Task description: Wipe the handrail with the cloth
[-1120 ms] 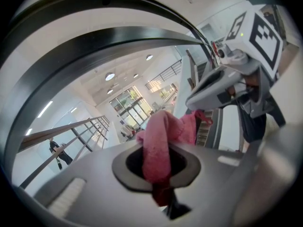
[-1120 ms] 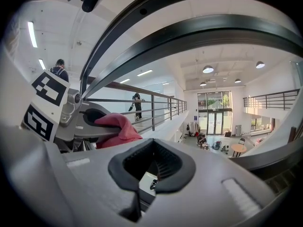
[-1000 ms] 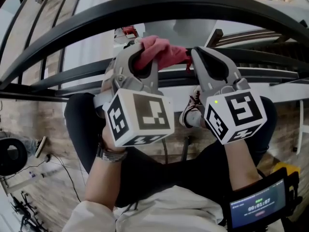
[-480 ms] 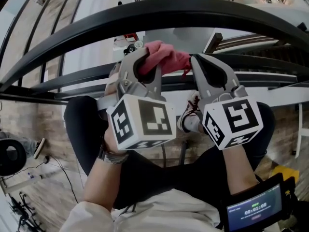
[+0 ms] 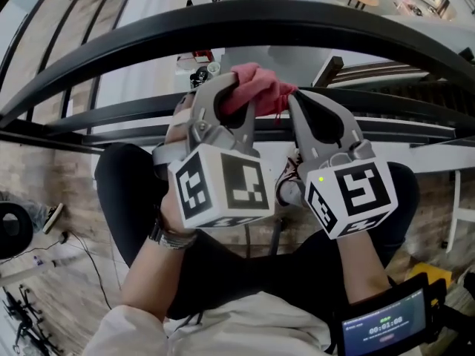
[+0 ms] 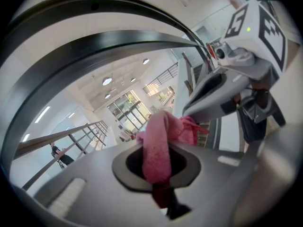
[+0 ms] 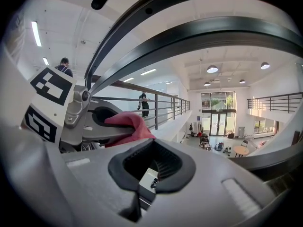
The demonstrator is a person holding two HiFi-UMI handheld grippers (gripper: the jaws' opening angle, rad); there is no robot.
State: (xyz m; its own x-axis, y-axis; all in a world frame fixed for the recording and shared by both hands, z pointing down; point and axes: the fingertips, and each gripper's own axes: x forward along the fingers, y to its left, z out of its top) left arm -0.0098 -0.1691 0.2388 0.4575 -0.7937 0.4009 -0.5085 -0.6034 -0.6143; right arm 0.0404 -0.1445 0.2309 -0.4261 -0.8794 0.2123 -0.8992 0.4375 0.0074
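Head view: the left hand-held gripper (image 5: 227, 89) was clamped on the pink cloth (image 5: 257, 87), whose folds bunched out above its jaws. The cloth sat under the broad, dark, curved handrail (image 5: 312, 19) and in front of a lower rail bar (image 5: 111, 114); contact with either could not be told. The right hand-held gripper (image 5: 292, 99) lay just beside the cloth with its jaws together and nothing between them. Left gripper view: the cloth (image 6: 157, 143) ran down between the closed jaws.
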